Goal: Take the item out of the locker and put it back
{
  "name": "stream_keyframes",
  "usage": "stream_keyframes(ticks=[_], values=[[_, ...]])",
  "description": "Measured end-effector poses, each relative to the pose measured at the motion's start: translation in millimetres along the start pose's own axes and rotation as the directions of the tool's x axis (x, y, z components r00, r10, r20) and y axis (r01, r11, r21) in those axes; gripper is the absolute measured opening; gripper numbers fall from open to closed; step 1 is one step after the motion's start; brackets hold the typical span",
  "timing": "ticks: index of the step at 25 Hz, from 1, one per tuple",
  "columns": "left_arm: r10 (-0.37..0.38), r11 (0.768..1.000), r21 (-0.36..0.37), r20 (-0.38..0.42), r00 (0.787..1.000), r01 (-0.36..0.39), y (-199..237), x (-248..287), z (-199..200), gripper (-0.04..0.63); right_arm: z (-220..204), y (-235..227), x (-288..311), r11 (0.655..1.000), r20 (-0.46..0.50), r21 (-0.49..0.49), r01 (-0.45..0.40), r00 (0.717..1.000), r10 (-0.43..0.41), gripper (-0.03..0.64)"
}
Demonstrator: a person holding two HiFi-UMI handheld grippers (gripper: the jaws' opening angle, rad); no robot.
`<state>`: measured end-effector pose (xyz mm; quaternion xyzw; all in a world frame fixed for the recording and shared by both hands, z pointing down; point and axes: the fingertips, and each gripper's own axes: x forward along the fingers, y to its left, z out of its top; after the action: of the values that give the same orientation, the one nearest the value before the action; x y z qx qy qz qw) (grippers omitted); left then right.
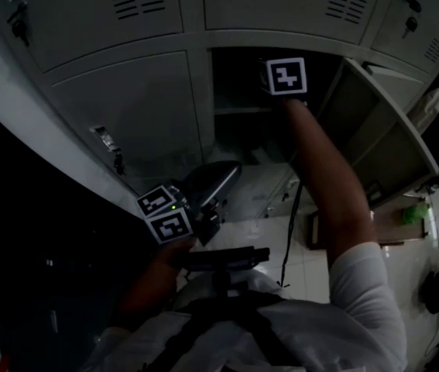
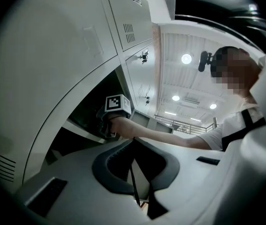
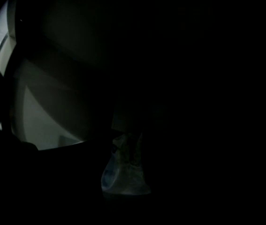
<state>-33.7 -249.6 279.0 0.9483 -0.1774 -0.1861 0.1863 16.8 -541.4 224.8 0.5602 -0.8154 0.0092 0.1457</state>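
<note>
Grey metal lockers (image 1: 126, 107) across far side, white tile floor (image 1: 312, 242) below, ceiling lamps (image 2: 186, 58) bright in left gripper view. One compartment (image 1: 238, 91) open at centre, dark inside, its door (image 1: 382, 130) swung out to right. Right gripper (image 1: 286, 77) far out in front, reaching into that compartment w/ bare forearm (image 1: 327, 177) stretched behind it; only marker cube clear in head view, jaws lost in the dark opening. Jaws spread as wide as they go, gripping nothing as far as can be made out; right gripper view nearly black, pads not visible. Item (image 3: 123, 170) dimly seen there, low centre, just ahead of gripper: pale crumpled bag-like thing w/ bluish tint, inside locker; exact shelf can't be told. Left gripper (image 2: 133, 170) near, low left, beside closed locker doors, tilted slightly up, jaws pressed together along thin seam, nothing between.
</note>
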Motion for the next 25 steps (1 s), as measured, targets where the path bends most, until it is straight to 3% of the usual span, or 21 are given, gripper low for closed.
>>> stream_keyframes(ticks=[9,19,25], values=[[0.031,0.999,-0.013,0.004,0.999,-0.031,12.9,-5.2,0.3,-0.006,-12.5,5.2,32.5,0.999,-0.053,0.002,-0.042,0.998,0.042,0.259],[0.035,0.999,-0.032,0.006,0.999,-0.035,17.6,-2.5,-5.1,-0.006,-13.0,7.7,31.8,0.998,-0.053,-0.007,-0.06,0.997,0.059,0.081],[0.047,0.998,-0.035,0.005,0.999,-0.046,17.6,-4.8,-6.8,-0.006,-17.0,12.2,19.7,0.998,-0.06,-0.008,-0.07,0.996,0.069,0.054]])
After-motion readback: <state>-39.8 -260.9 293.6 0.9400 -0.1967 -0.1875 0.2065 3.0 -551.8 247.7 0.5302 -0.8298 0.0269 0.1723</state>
